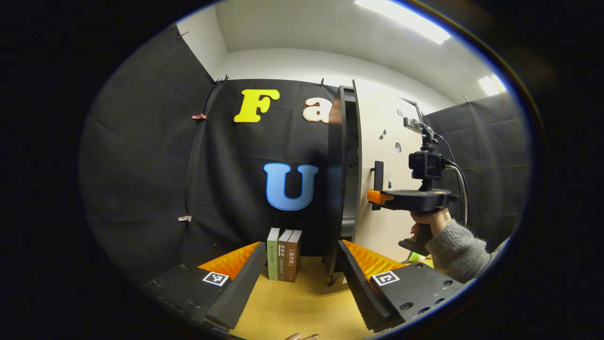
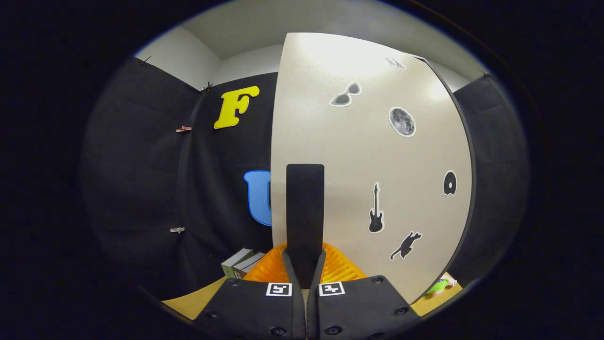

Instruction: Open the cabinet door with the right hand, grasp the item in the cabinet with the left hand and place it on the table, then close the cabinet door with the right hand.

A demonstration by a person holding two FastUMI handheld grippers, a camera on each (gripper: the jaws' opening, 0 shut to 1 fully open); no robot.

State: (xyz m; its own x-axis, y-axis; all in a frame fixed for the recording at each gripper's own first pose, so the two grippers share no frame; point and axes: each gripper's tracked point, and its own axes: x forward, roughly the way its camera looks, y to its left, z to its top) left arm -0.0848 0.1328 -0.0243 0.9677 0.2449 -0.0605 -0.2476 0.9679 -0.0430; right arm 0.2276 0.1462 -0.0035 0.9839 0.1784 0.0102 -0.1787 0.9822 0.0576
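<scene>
The cabinet door point(image 2: 377, 156) is cream with dark stickers and carries a black upright handle point(image 2: 305, 208). My right gripper point(image 2: 305, 257) is shut on that handle's lower part. The left gripper view shows the same gripper point(image 1: 377, 196), held by a hand in a grey sleeve, at the handle point(image 1: 378, 175) on the door point(image 1: 384, 141). The cabinet's dark edge point(image 1: 350, 165) stands just left of the door. The cabinet's inside is hidden. My left gripper point(image 1: 301, 245) hangs open over the wooden table point(image 1: 302, 302), in front of the cabinet, holding nothing.
Three upright books point(image 1: 284, 255) stand on the table against the black cloth wall, left of the cabinet, and they show again as books point(image 2: 241, 264). A small green thing point(image 2: 439, 285) peeks out past the door's lower right corner.
</scene>
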